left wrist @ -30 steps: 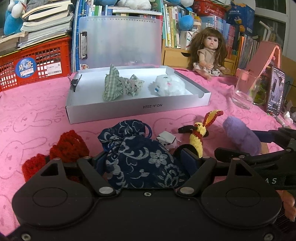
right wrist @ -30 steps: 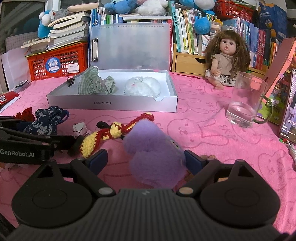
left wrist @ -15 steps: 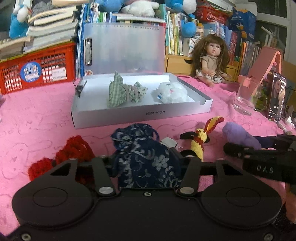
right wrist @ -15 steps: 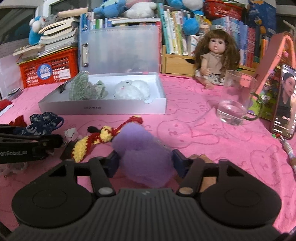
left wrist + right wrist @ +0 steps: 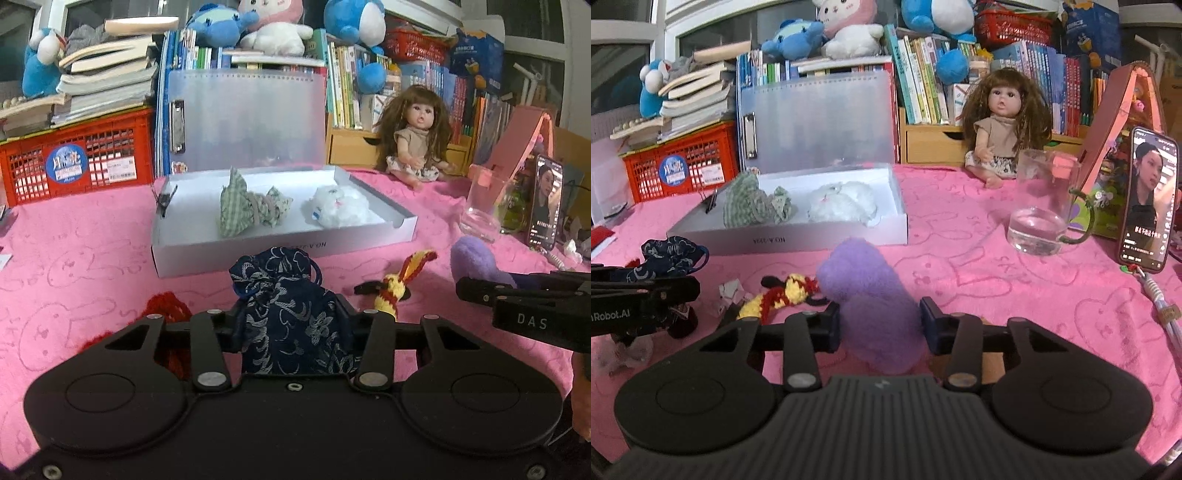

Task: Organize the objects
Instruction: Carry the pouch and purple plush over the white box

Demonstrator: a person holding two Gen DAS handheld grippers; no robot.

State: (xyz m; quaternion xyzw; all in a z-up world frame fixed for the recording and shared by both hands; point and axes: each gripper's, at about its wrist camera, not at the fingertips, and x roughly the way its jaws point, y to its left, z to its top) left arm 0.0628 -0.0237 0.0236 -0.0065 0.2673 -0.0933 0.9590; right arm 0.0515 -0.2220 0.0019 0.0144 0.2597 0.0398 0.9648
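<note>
My left gripper point(image 5: 291, 325) is shut on a dark blue floral pouch point(image 5: 291, 310) and holds it above the pink cloth. My right gripper point(image 5: 881, 325) is shut on a purple plush toy point(image 5: 871, 295), lifted off the cloth. The white box point(image 5: 207, 254) ahead holds a green checked pouch point(image 5: 243, 208) and a white fluffy toy point(image 5: 341, 205); it also shows in the right wrist view point(image 5: 812, 240). A yellow and red knitted toy point(image 5: 397, 284) lies between the grippers. A red knitted piece point(image 5: 166, 306) lies left of my left gripper.
A glass mug point(image 5: 1043, 210) with water and a phone point(image 5: 1148, 199) stand at the right. A doll point(image 5: 999, 125) sits behind the mug. A red crate point(image 5: 77, 162) with books and a clear clipboard point(image 5: 247, 118) stand at the back. A small crumpled paper point(image 5: 729, 291) lies on the cloth.
Both grippers closed on their objects and lifted them off the cloth: the left on the blue pouch, the right on the purple plush.
</note>
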